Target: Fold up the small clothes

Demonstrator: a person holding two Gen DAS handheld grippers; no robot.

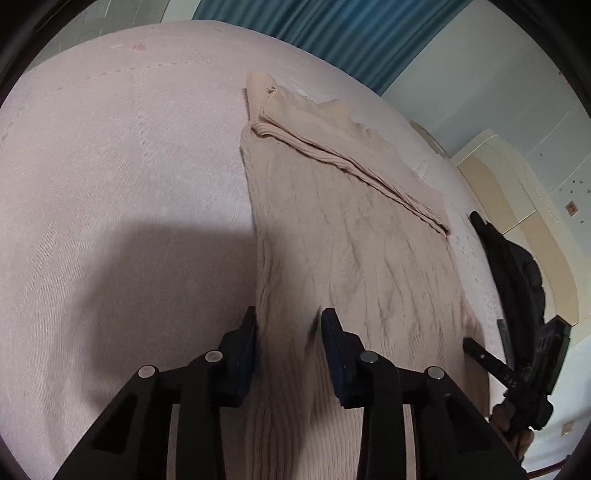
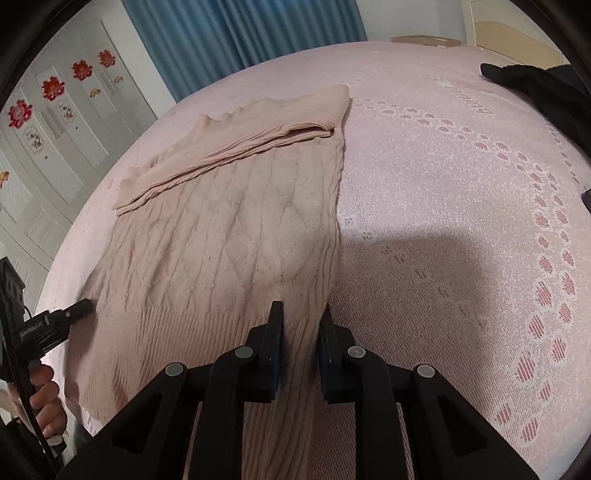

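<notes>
The beige knitted sweater point(image 2: 229, 229) lies spread on the pink bed point(image 2: 443, 221), with its ribbed hem near the person and its far end towards the blue curtain point(image 2: 240, 33). One fold seems already made: a sleeve or side part point(image 2: 229, 147) is laid across the far part of the body, so I judge the task is somewhere in the early middle. The main fold of the body is not yet done. The left claw point(image 1: 288, 332) has the left side of the hem between its fingers, but a gap shows beside the cloth, so I cannot tell if it presses already. The right claw point(image 2: 301, 332) is closed on the right side of the hem, where the cloth is gathered narrow between the pads. I think the next step is to lift both corners and bring the hem over to the far end. A dark garment point(image 2: 546, 92) lies far to the right on the bed, well apart from the sweater, so it does not stand in the way. A white wardrobe with red flower stickers point(image 2: 51, 88) stands on the left.
</notes>
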